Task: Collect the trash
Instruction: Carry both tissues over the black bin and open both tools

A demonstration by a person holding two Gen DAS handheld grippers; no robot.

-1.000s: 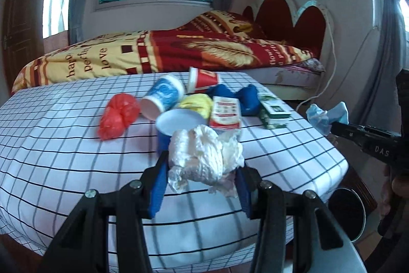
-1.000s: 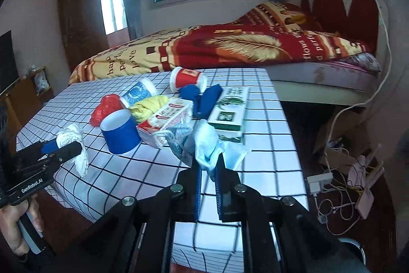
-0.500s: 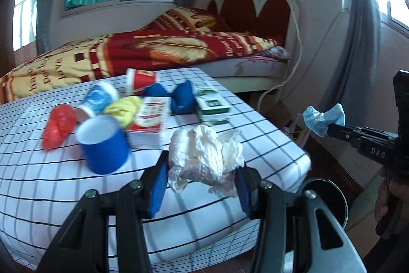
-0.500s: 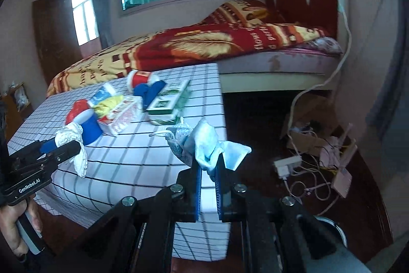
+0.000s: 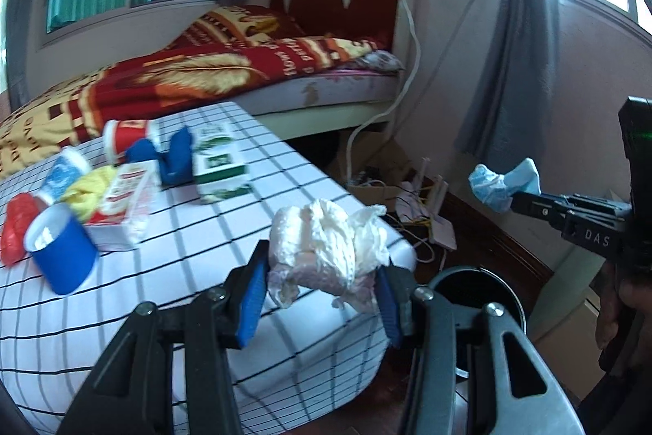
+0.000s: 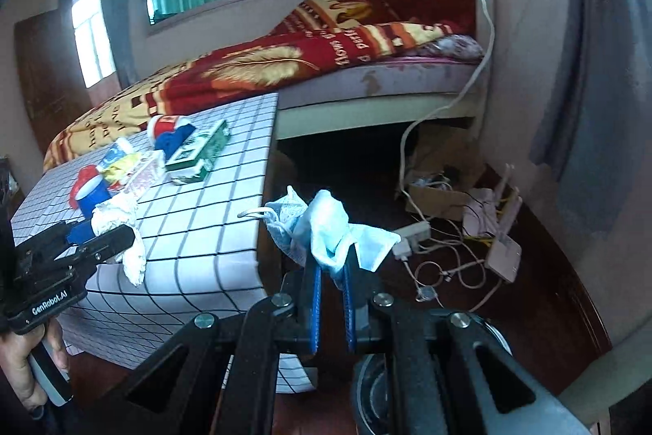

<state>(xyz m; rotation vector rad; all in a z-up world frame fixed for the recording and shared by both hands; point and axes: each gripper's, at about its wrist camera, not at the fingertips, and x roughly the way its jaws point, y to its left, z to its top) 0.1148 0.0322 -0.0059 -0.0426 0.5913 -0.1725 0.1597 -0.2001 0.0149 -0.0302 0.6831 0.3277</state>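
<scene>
My left gripper (image 5: 322,296) is shut on a crumpled white tissue wad (image 5: 326,251), held above the table's right corner. My right gripper (image 6: 331,296) is shut on a crumpled light blue face mask (image 6: 326,231), held over the floor right of the table. The mask also shows in the left wrist view (image 5: 501,186), and the tissue in the right wrist view (image 6: 118,227). A dark round trash bin (image 5: 476,292) stands on the floor below both grippers; its rim shows in the right wrist view (image 6: 366,386).
The checked table (image 5: 203,231) holds a blue cup (image 5: 61,251), red bag (image 5: 16,227), yellow wad (image 5: 89,186), red-white box (image 5: 126,198), green box (image 5: 220,166), blue cloth (image 5: 171,157) and paper cups. A bed (image 5: 244,76) lies behind. Cables and a power strip (image 6: 411,235) litter the floor.
Both grippers have swung right, away from the table's middle, each still holding its trash. The bin and the cluttered floor have come into view below them.
</scene>
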